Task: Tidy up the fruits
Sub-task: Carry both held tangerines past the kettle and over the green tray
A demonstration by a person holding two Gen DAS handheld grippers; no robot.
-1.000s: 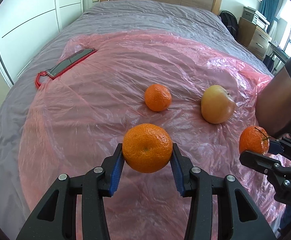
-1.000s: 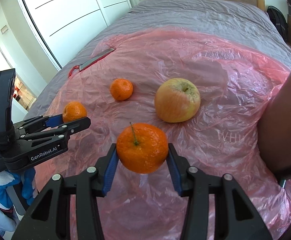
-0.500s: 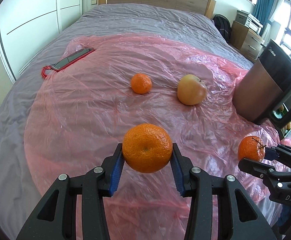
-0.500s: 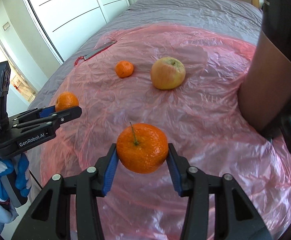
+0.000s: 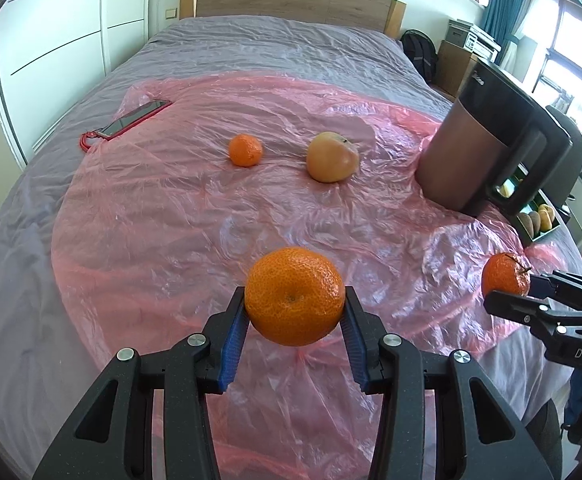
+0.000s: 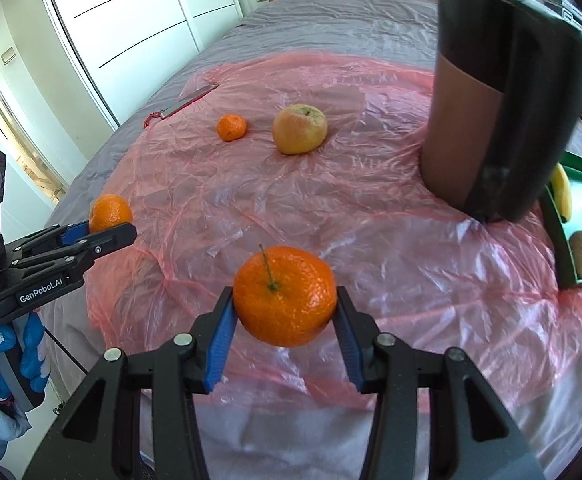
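On the pink sheet (image 5: 163, 216), both grippers pinch tangerines near the dark jug (image 6: 491, 120); swinging trayward could topple it.

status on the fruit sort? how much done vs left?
Done: the green tray already holds several fruits. In hand: the left claw grips one mandarin, and the right claw grips a stemmed mandarin; both are in the air. Left: a small mandarin and an apple lie on the pink plastic sheet.
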